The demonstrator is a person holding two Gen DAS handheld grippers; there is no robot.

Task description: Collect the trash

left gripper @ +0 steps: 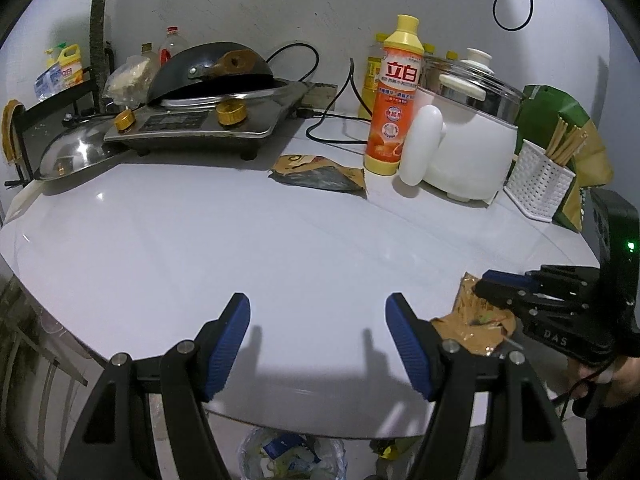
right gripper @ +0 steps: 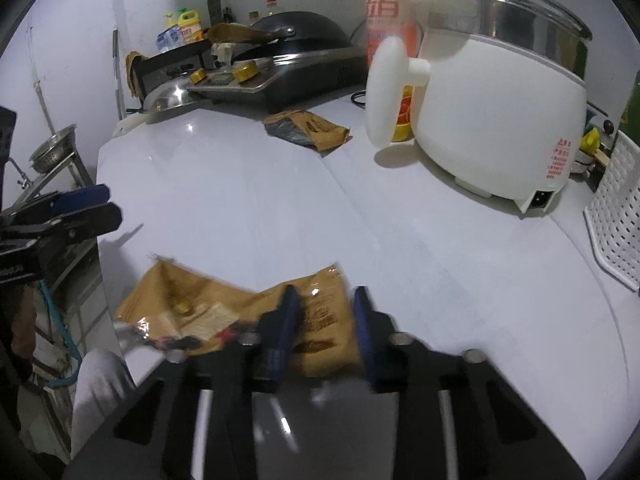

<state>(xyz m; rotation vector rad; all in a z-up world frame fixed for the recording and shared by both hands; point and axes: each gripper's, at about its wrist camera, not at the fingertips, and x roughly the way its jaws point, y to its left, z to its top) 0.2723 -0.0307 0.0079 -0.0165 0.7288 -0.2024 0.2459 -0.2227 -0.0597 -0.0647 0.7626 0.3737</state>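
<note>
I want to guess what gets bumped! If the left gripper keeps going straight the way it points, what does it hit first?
Probably the crumpled wrapper at the far side of the table. The left gripper has open jaws over bare tabletop; depth is hard to judge.

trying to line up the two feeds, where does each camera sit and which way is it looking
Left wrist: sits on the left claw, jaws wide apart, looking across the white table to the stove and soap bottle; the right claw enters at right.
Right wrist: sits on the right claw, low over a tan wrapper near the table edge; the left claw shows at left.
Shared: second wrapper, white cooker.
</note>
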